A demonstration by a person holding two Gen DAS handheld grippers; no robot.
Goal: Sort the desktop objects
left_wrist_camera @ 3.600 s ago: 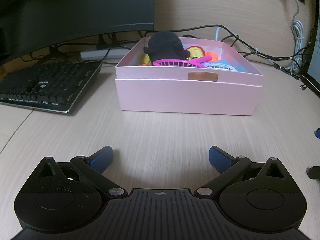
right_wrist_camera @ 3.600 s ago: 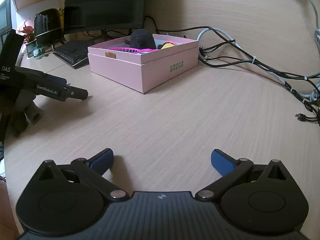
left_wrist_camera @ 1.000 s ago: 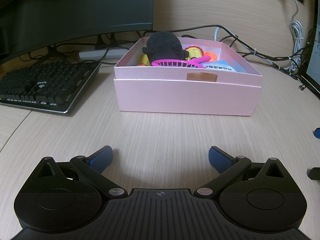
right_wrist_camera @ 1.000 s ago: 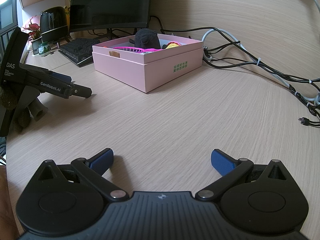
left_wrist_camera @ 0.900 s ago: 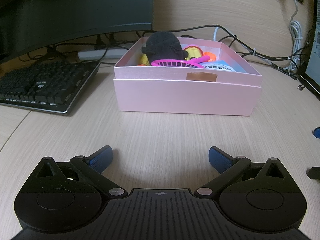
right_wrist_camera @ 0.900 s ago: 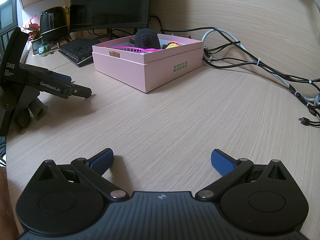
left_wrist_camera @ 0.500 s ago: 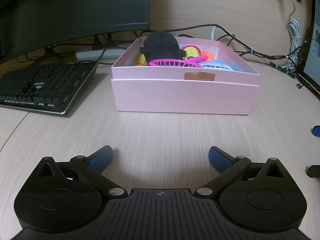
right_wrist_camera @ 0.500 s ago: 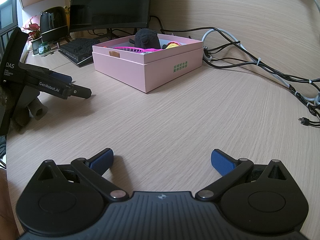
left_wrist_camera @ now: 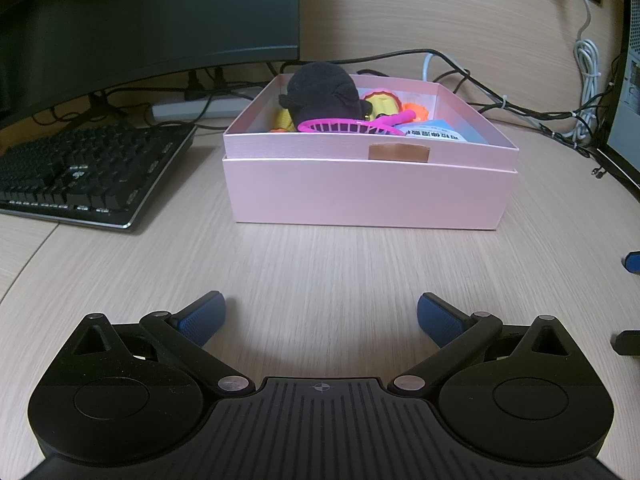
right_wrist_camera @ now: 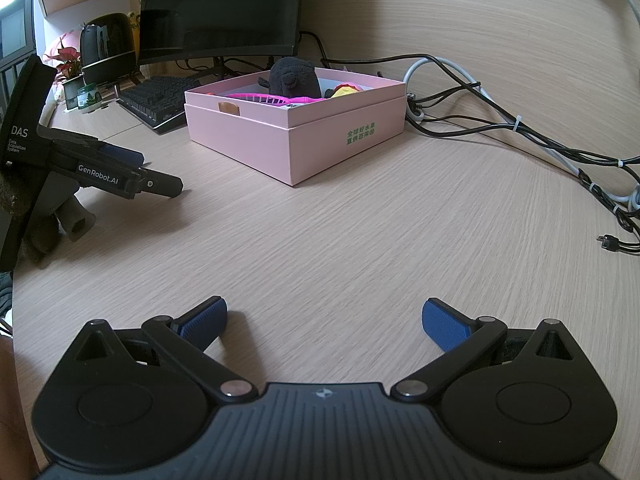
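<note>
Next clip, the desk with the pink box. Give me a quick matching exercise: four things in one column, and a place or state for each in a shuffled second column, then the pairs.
Things
1. black plush toy
2. keyboard
3. left gripper
4. loose cable plug

Places or states
A. open, holding nothing, over bare desk
B. inside the pink box, sticking up above its rim
C. lying on the desk right of the box in the right wrist view
D. on the desk left of the box, under the monitor

Pairs: 1-B, 2-D, 3-A, 4-C
</note>
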